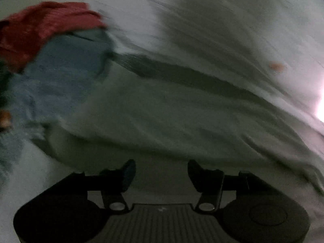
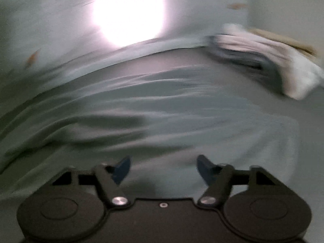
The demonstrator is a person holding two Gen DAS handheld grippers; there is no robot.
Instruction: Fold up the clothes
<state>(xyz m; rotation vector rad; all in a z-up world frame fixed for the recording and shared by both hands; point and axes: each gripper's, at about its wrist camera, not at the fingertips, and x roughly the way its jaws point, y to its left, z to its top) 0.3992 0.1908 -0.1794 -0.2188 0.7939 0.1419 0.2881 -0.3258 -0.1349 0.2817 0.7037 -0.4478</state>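
A: We see a pale green garment (image 1: 162, 111) spread over most of the left wrist view, wrinkled and blurred, lying on a white surface (image 1: 125, 6). We cannot tell whether that surface is a table or a bed.

B: In the right wrist view the same pale green garment (image 2: 162, 105) fills the middle, with a bright glare at 12 o'clock.

A: At 9 o'clock in the left view we find a blue cloth (image 1: 60, 70), and a red cloth (image 1: 40, 26) touching it at 10 o'clock.

B: At 2 o'clock in the right view sits a stack of pale folded cloths (image 2: 263, 54), near the garment's far edge.

A: Our left hand-held gripper (image 1: 161, 174) is spread wide, holding nothing.

B: Our right hand-held gripper (image 2: 163, 169) is likewise wide apart and empty, just above the garment.
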